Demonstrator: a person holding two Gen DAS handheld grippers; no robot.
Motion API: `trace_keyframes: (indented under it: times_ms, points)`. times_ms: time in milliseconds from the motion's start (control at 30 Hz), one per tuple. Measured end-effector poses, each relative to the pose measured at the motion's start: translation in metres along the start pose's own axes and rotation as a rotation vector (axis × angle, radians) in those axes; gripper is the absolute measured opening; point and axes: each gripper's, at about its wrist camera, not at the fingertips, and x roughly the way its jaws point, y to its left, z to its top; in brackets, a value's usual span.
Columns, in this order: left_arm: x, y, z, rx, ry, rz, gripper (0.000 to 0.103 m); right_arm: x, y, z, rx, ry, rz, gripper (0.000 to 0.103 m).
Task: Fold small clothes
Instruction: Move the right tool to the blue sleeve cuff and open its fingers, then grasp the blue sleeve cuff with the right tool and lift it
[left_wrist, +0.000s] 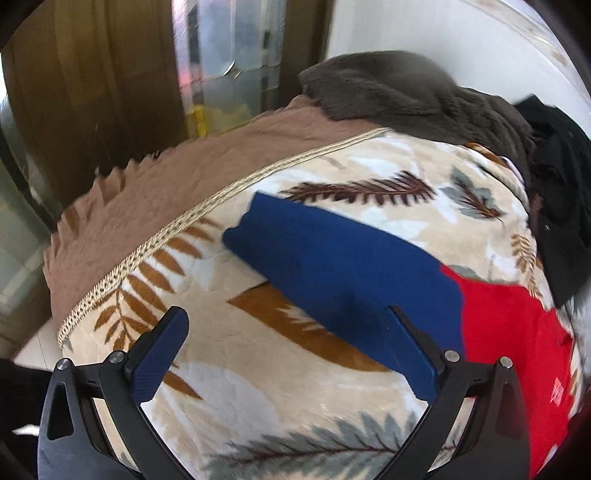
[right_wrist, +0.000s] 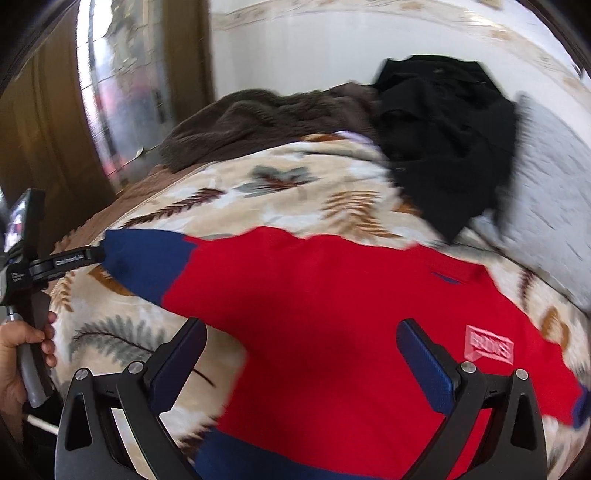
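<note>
Red-and-blue sweater (right_wrist: 314, 314) spread on our leaf-print blanket (left_wrist: 258, 369).
Our left gripper (left_wrist: 286, 350) and right gripper (right_wrist: 301, 365) both gape, holding nothing.

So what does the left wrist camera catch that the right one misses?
Only the left wrist view shows the whole blue sleeve to its cuff, the blanket's woven trim and the brown sheet beyond it.

Only the right wrist view shows the sweater's red body with its pink logo, a grey pillow, and the person's hand holding the left gripper's handle.

Both show the leaf-print blanket, the brown fleece, the black garment, and open grippers: left, right.
</note>
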Motion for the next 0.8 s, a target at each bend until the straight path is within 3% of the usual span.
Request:
trace_keyframes:
  times_ms: [233,400,467,633,733,800]
  points:
    - [0.016,0.028,0.012,-0.107,0.005,0.024,0.103,0.048,0.055,0.037,-0.140,0.049,0.099,0.102]
    - [0.028,0.048,0.026,-0.213,0.001,-0.012,0.103,0.071,0.086,0.040,-0.204,0.066,0.187,0.102]
    - [0.035,0.055,0.031,-0.252,0.008,-0.037,0.103,0.084,0.099,0.037,-0.228,0.092,0.263,0.102]
    - [0.057,0.047,0.035,-0.219,0.042,-0.009,0.100,0.110,0.130,0.027,-0.306,0.147,0.362,0.097]
    - [0.057,0.033,0.036,-0.146,0.028,-0.013,0.080,0.119,0.149,0.022,-0.363,0.141,0.376,0.093]
    - [0.056,0.031,0.036,-0.135,0.020,-0.025,0.045,0.126,0.160,0.019,-0.391,0.128,0.362,0.087]
